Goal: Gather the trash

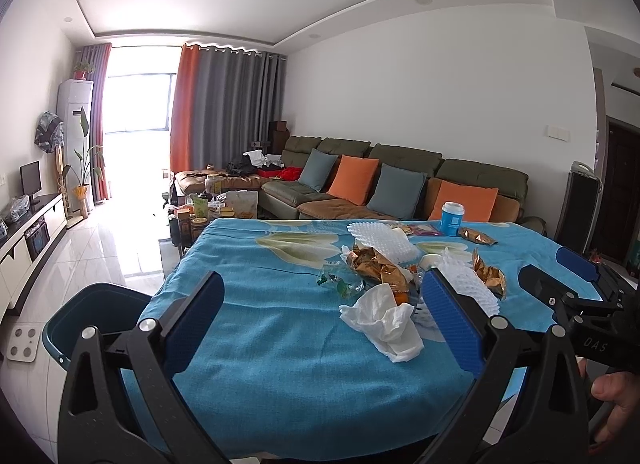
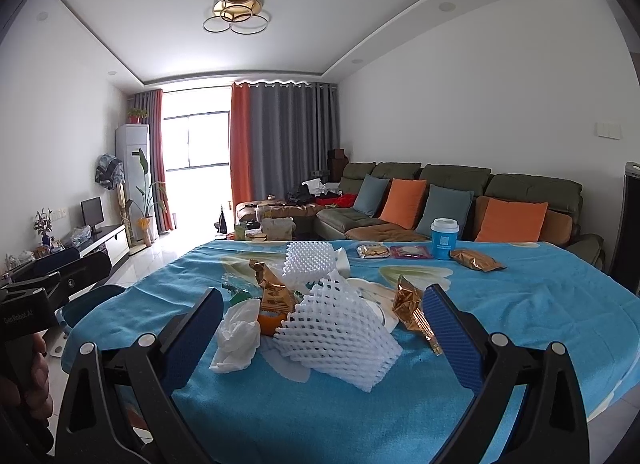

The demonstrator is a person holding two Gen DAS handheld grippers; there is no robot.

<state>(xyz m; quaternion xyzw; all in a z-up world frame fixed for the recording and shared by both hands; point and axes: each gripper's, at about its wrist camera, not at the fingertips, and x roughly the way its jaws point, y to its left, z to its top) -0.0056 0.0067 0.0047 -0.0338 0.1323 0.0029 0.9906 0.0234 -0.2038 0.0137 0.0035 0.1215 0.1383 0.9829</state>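
Over a table under a blue floral cloth [image 1: 260, 324]: left gripper [image 1: 320, 324] spread wide, empty, blue-padded fingers [image 1: 192, 324] hovering above bare cloth short of the litter. Crumpled white tissue [image 1: 386, 322] just ahead, nearer the right finger. Behind it, a gold foil wrapper [image 1: 376, 268], torn open, lying against a scrap of clear green-printed plastic [image 1: 338, 284] and something orange, too hidden to name. White foam fruit net [image 1: 468, 284] partly behind the right finger; second gold wrapper [image 1: 490, 276] touching its far side. Farther back, a dimpled white foam pad [image 1: 380, 240], a blue paper cup [image 1: 452, 218] with white lid standing upright, a third gold packet [image 1: 478, 236] beside it. Dark teal bin [image 1: 92, 316] below the table's left edge, open mouth up. Right gripper [image 1: 568, 276] at the right margin, with part of a hand [image 1: 616, 404] below.

From the right wrist: right gripper [image 2: 324, 336] likewise wide apart and empty, foam net [image 2: 340, 332] lying between the finger lines, tissue [image 2: 238, 332] near the left finger, gold wrapper [image 2: 414, 314] touching the right finger. Two flat snack packets [image 2: 394, 251] near the cup [image 2: 444, 238]. Left gripper [image 2: 60, 276] at the left margin.
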